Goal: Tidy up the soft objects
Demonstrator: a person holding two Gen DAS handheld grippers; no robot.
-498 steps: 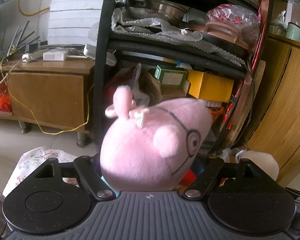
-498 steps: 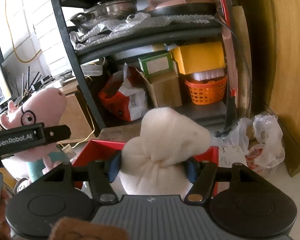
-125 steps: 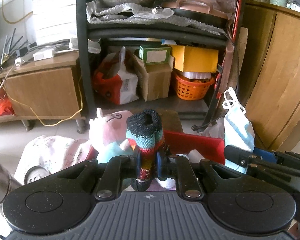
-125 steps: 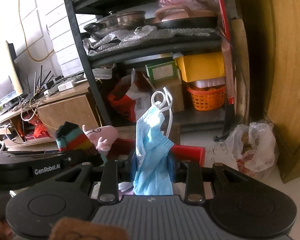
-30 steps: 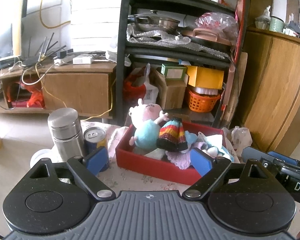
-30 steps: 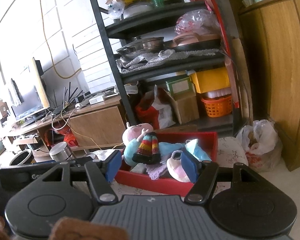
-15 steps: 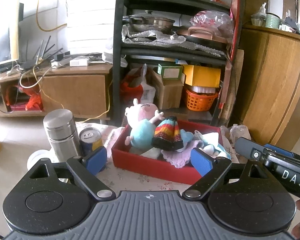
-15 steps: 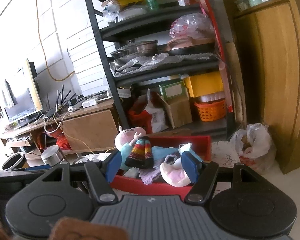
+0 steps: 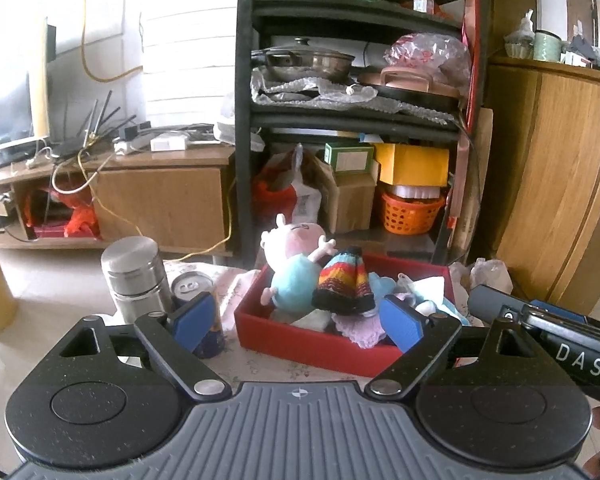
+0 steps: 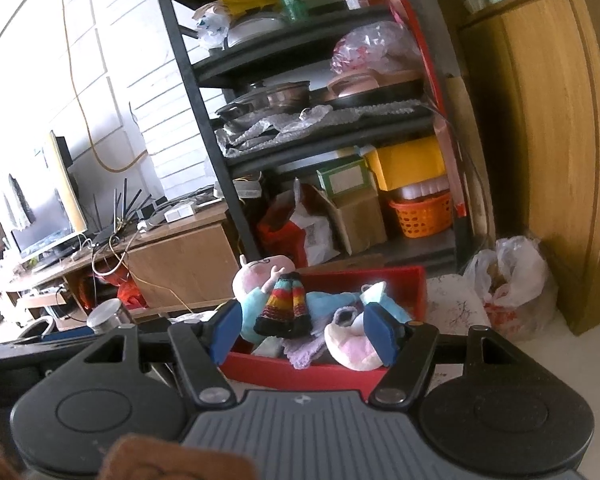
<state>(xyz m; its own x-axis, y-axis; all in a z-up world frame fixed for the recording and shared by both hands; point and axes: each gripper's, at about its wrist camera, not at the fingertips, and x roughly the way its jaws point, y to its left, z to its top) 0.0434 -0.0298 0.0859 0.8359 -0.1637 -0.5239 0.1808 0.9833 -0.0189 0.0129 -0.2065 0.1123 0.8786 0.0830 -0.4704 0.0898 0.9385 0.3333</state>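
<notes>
With pink pig plush [image 9: 296,256] and striped knit sock [image 9: 342,286] in the red rectangular tray [image 9: 300,340], both the left gripper [image 9: 298,316] and right gripper [image 10: 304,330] hang back with jaws spread and empty, so sorting looks finished, needing only withdrawal.

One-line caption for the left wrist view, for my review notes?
Open left gripper empty before a red box holding a pig plush, striped sock and cloths.

Before you: steel flask [image 9: 135,276] beside a drink can [image 9: 192,285], black shelf rack [image 9: 244,120] behind, orange basket [image 9: 412,213], wooden cabinet [image 9: 560,184] to your right.
</notes>
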